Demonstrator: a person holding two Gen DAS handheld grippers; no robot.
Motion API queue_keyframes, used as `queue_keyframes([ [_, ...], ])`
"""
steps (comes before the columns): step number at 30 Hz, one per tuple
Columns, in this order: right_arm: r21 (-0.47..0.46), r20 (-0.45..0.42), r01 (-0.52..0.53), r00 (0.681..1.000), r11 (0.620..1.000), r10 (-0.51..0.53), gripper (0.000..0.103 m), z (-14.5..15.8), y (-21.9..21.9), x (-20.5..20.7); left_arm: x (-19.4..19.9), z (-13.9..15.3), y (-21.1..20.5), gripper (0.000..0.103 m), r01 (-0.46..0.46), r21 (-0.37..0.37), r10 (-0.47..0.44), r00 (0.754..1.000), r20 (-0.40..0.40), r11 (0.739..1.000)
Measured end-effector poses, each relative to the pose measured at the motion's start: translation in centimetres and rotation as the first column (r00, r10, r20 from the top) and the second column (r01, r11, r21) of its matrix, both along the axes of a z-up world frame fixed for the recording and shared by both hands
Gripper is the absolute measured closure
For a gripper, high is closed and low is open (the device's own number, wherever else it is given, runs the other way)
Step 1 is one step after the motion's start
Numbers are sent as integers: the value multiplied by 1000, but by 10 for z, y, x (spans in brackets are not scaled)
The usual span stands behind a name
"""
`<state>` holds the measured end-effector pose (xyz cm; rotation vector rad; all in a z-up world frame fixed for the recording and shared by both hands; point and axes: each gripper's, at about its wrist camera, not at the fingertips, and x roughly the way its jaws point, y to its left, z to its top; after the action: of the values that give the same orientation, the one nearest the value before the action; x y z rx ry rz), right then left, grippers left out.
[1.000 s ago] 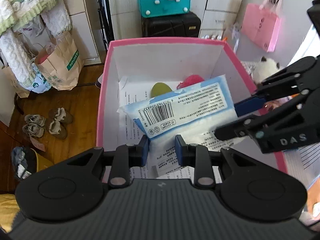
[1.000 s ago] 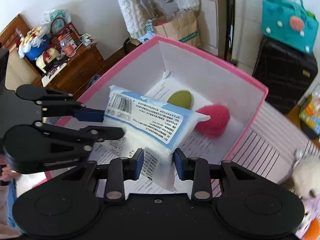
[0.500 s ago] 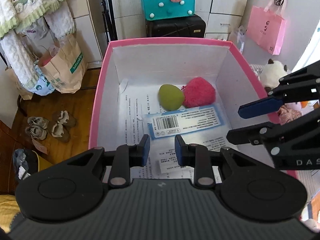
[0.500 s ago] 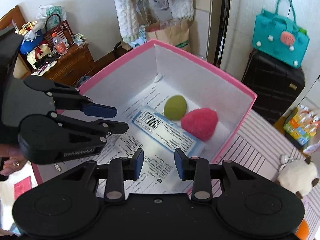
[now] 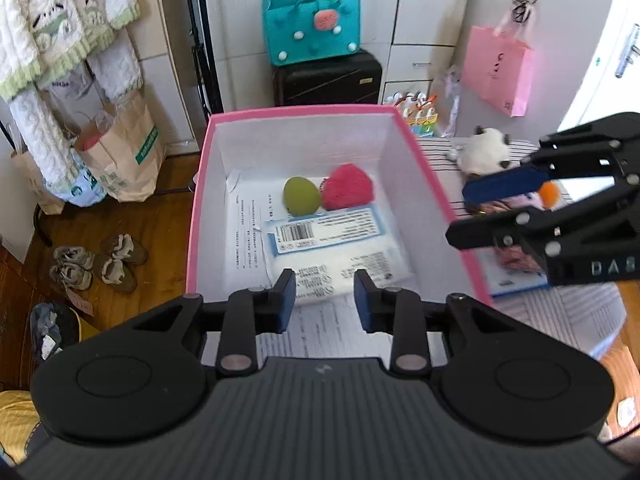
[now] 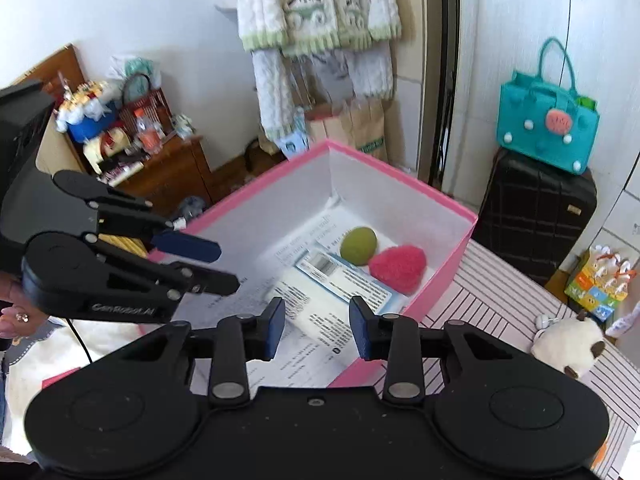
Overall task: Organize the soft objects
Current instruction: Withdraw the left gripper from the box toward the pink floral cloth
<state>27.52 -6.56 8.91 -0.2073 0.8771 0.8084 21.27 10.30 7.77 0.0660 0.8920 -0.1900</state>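
A pink box (image 5: 308, 110) with white walls holds a blue-and-white soft pack (image 5: 336, 246), a green soft egg (image 5: 301, 196) and a red fuzzy heart (image 5: 347, 193). The pack lies flat on the box floor, in front of the egg and heart. My left gripper (image 5: 325, 301) is open and empty above the box's near edge. My right gripper (image 6: 317, 328) is open and empty, above the box's near corner; it also shows in the left wrist view (image 5: 492, 210). The box (image 6: 436, 196), pack (image 6: 344, 280), egg (image 6: 358, 246) and heart (image 6: 398, 268) also show in the right wrist view.
A white plush cat (image 5: 482, 156) (image 6: 568, 346) and other soft items (image 5: 516, 204) lie on the striped tablecloth (image 6: 500, 292) right of the box. A teal bag (image 5: 312, 24) on a black suitcase (image 5: 328, 78), a pink bag (image 5: 500, 70) and paper bags (image 5: 120, 152) stand beyond.
Both grippers let go of the soft pack; it dropped flat onto the box floor. Both grippers have since pulled up and back from the box.
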Motion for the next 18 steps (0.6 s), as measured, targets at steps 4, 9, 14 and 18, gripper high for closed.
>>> queue_keyframes([
  [4,32,49,-10,999,999,9,61,17,-11,-23,-28,16,-9,62,15,39,-17,999,40,999],
  [9,51,91,-30,996,998,25,58,33,-24,-51,-58,31,-20,55,69,56,-72,996,57,996],
  [14,71,116,-56,992,996,47,57,45,-35,-75,-83,44,-30,51,97,70,-103,991,81,993],
  [18,88,150,-66,987,994,52,55,54,-47,-94,-98,52,-36,49,96,93,-106,988,108,991],
])
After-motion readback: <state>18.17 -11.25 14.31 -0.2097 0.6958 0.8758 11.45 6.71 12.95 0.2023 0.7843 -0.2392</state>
